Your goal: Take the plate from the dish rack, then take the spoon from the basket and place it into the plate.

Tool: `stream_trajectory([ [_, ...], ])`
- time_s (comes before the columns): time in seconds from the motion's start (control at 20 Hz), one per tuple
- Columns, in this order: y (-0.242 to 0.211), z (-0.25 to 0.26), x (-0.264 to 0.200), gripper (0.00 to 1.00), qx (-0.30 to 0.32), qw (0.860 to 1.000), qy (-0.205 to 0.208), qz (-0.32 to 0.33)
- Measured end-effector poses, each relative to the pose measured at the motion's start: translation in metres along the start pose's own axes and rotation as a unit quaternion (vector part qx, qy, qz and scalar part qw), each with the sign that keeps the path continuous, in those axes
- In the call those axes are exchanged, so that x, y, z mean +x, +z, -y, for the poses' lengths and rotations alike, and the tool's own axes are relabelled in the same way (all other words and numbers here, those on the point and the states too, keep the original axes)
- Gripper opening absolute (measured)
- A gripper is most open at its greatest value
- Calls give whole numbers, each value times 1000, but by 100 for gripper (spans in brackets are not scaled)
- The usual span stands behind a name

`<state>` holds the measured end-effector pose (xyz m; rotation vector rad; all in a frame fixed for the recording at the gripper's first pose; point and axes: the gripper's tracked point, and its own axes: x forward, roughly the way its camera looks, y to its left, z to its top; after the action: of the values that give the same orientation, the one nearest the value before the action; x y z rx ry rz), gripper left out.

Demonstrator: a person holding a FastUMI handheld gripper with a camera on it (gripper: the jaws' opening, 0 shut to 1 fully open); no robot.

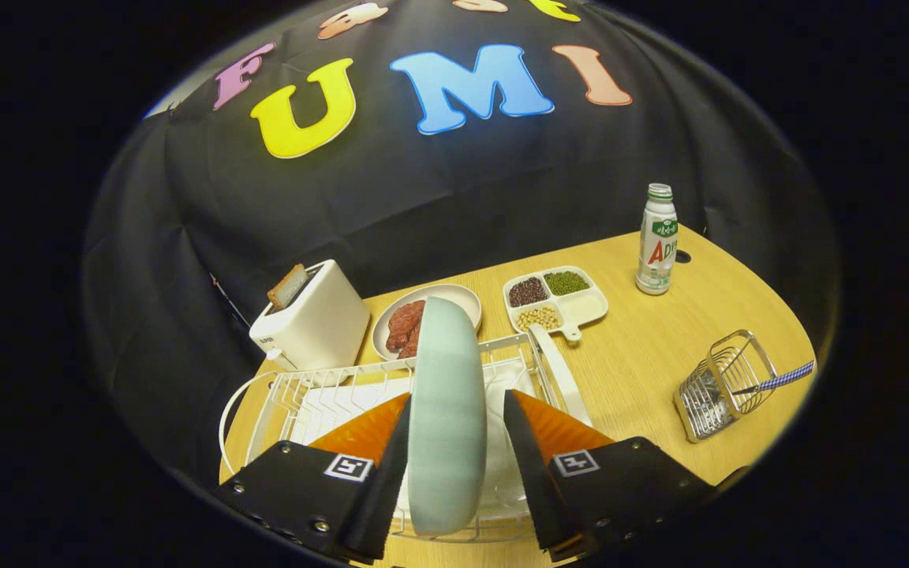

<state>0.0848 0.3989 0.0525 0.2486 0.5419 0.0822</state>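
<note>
Wooden surface [644,355] carries a white dish rack [304,398] at its near left. Standing on edge in it, a pale green plate [447,410] sits between the tongs [454,418], whose fingers flank it, contact unclear. Far right, a wire basket [719,390] holds the spoon [782,379].

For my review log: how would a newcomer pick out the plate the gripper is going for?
Find the white wire dish rack at the near end of the wooden table. The pale green plate stands on edge in it, between the gripper's fingers. The white plate beside it leans.
</note>
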Motion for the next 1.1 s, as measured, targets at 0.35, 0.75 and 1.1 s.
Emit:
stream_trajectory([
  [0.35, -10, 2, 11, 44, -24, 998, -35, -42],
  [0.75, -7, 11, 3, 31, -43, 992, -112, -47],
  [1.1, 0, 1, -9, 28, -94, 978, -179, -47],
])
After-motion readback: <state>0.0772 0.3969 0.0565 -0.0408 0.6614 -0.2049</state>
